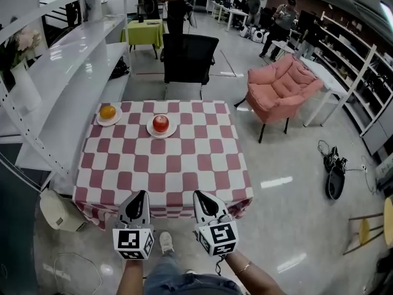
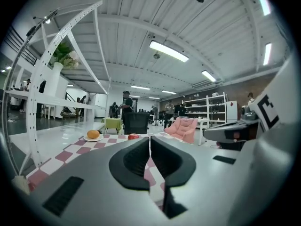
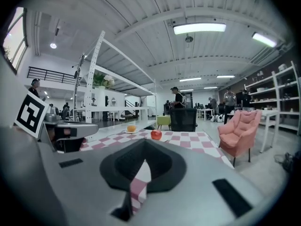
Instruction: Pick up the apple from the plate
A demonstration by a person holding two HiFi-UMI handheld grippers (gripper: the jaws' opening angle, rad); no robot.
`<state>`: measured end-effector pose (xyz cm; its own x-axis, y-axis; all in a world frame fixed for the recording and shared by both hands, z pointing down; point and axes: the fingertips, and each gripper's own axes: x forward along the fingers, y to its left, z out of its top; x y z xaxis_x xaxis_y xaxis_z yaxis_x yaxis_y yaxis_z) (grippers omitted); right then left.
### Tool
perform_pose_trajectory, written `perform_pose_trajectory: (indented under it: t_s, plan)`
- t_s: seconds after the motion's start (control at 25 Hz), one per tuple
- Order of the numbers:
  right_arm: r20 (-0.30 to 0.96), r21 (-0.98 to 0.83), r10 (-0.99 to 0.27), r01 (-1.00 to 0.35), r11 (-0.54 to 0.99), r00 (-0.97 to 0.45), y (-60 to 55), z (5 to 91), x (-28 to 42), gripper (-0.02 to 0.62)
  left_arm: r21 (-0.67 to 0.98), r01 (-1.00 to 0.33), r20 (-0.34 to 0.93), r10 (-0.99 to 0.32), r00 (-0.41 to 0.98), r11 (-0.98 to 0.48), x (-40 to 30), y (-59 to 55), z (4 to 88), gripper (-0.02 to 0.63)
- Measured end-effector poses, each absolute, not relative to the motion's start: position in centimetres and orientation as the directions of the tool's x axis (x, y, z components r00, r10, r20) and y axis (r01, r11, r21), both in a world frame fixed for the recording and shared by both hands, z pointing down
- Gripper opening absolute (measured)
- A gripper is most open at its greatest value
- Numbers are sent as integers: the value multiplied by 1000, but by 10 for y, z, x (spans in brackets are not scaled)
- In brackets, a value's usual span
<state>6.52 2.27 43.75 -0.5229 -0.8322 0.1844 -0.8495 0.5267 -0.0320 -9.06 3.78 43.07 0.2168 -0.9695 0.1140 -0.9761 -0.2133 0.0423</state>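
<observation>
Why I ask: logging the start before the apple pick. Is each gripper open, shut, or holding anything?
Left gripper: shut, holding nothing.
Right gripper: shut, holding nothing.

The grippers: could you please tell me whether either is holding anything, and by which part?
Nothing is held. The left gripper and the right gripper are both shut and empty; the apple sits untouched on its plate.

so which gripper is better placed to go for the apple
Left, narrowly: in the head view the apple lies a bit nearer the left gripper than the right gripper. Both are shut and would have to open first.
</observation>
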Motion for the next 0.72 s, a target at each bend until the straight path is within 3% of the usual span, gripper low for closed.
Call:
perform_pose_trajectory:
  t_s: [0.72]
  plan:
    - [233, -30, -886, -913, 406, -402, -101, 443, 21, 9, 51, -937, 175, -920, 350, -346, -130, -113, 444, 44]
